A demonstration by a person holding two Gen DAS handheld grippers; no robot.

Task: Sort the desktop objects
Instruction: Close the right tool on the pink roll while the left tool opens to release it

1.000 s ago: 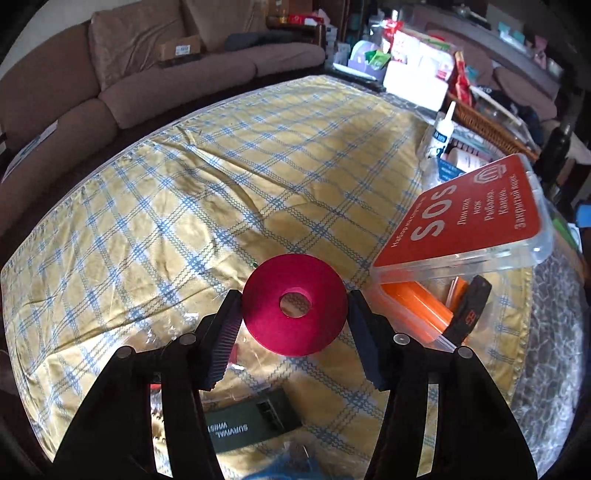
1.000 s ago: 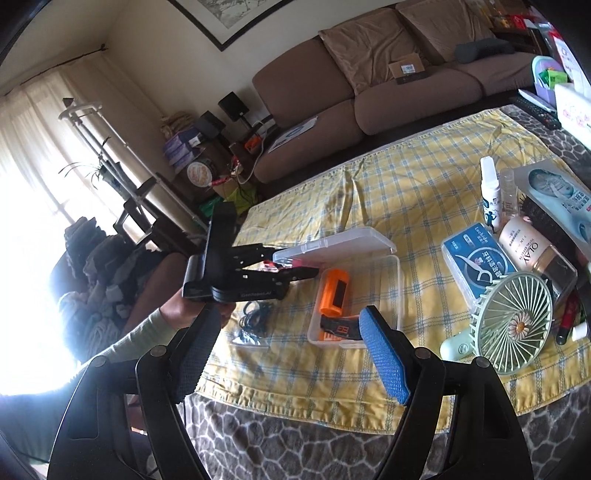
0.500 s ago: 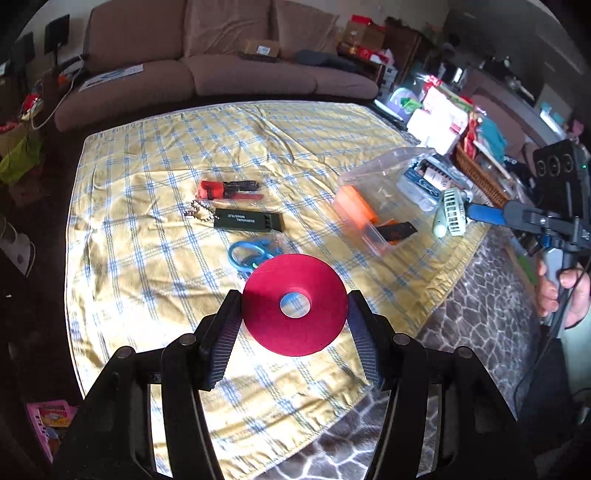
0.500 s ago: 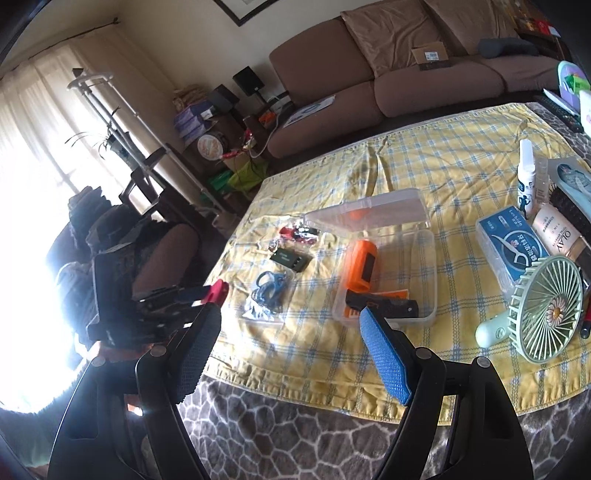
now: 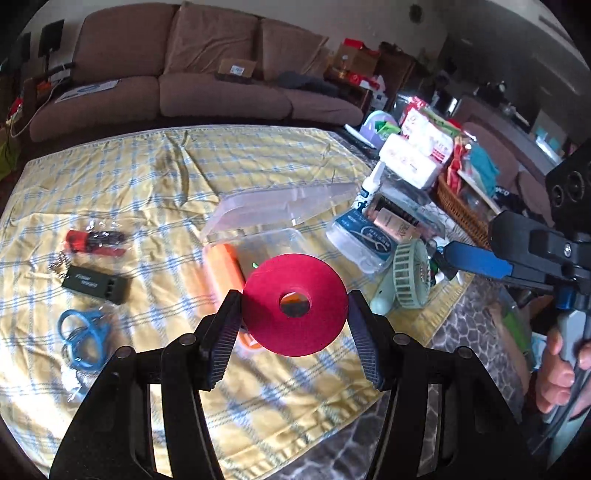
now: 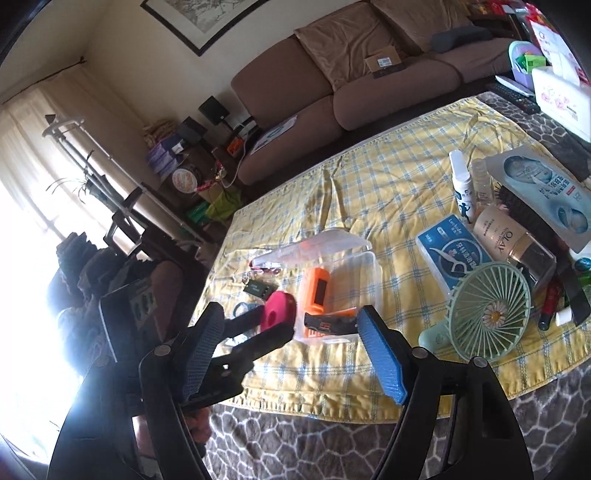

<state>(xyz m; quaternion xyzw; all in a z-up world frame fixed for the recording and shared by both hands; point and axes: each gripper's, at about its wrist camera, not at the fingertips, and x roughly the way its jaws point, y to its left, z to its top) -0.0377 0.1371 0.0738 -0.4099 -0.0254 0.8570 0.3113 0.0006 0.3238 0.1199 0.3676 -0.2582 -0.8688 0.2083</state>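
At the bottom centre of the left wrist view the left gripper [image 5: 294, 325] is clenching a red disc [image 5: 294, 304] by its edges, holding it up over the near edge of the table. In the right wrist view the right gripper [image 6: 291, 354] is sitting at the bottom of the frame with nothing between its pads, and its jaws are closing. Under both, a grey patterned cover [image 5: 354, 443] is showing at the table's near edge, with a yellow plaid cloth [image 5: 258, 162] lying wrinkled over most of the top.

Just past the disc, mid-frame, a clear box [image 5: 280, 236] is standing with its lid tipped open; an orange block [image 5: 221, 269] is lying inside. At left on the cloth a blue cord [image 5: 83, 338], a dark whistle [image 5: 96, 285] and a red tool [image 5: 94, 240] are lying well apart from the box. To the right of the box a green fan [image 5: 408, 275], a blue packet [image 5: 364, 236], a white bottle [image 5: 369, 186] and a heap of toiletries are crowding the table's right edge, with a wicker basket [image 5: 461, 206] beyond.

At the far right a person's hand [image 5: 557, 373] is gripping the right tool's handle.

Across the top of the frame a brown sofa [image 5: 207, 81] is running behind the table, a cardboard box [image 5: 236, 68] resting on its seat. In the right wrist view a bright curtained window [image 6: 33, 206] is glaring at left, and a framed picture [image 6: 199, 18] is hanging at the top.
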